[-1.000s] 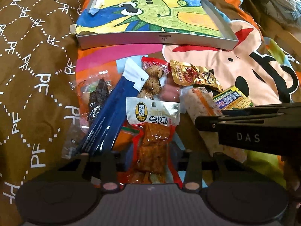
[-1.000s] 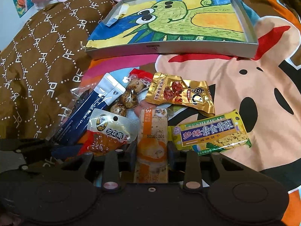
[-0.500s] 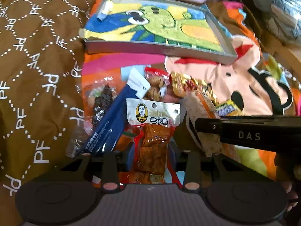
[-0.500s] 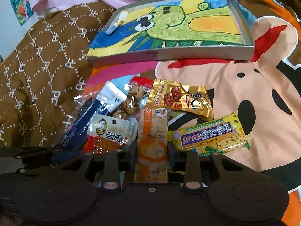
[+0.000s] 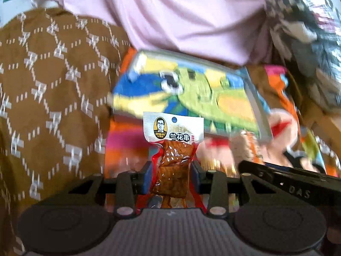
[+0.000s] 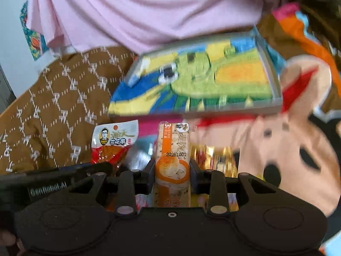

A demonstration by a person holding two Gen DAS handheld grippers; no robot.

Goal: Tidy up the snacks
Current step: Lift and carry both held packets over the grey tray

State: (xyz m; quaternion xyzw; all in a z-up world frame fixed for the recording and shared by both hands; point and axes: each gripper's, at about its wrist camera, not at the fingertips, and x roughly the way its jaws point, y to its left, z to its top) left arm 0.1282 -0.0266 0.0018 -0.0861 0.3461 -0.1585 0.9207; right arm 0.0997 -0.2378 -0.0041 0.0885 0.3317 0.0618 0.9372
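Note:
My left gripper [image 5: 171,176] is shut on a clear packet of brown tofu sticks [image 5: 173,149] with a white header, held upright and lifted off the bed. My right gripper [image 6: 172,171] is shut on an orange and white cake bar [image 6: 173,147], also raised. In the right wrist view the tofu packet [image 6: 113,143] shows at the left above the other tool. The grey tray [image 5: 252,98] with a green cartoon dinosaur lining lies beyond both packets; its rim [image 6: 232,108] shows in the right wrist view. The remaining snack pile is blurred below the grippers.
A brown quilt with a white pattern [image 5: 53,98] fills the left. Pink cloth [image 6: 149,10] hangs behind the tray. A colourful cartoon bedsheet [image 6: 287,132] spreads to the right. The right-hand tool [image 5: 287,183] crosses the left wrist view's lower right.
Both grippers have risen off the bed with their packets and tilted up toward the tray. The snack pile has dropped out of sight below; the views are motion-blurred.

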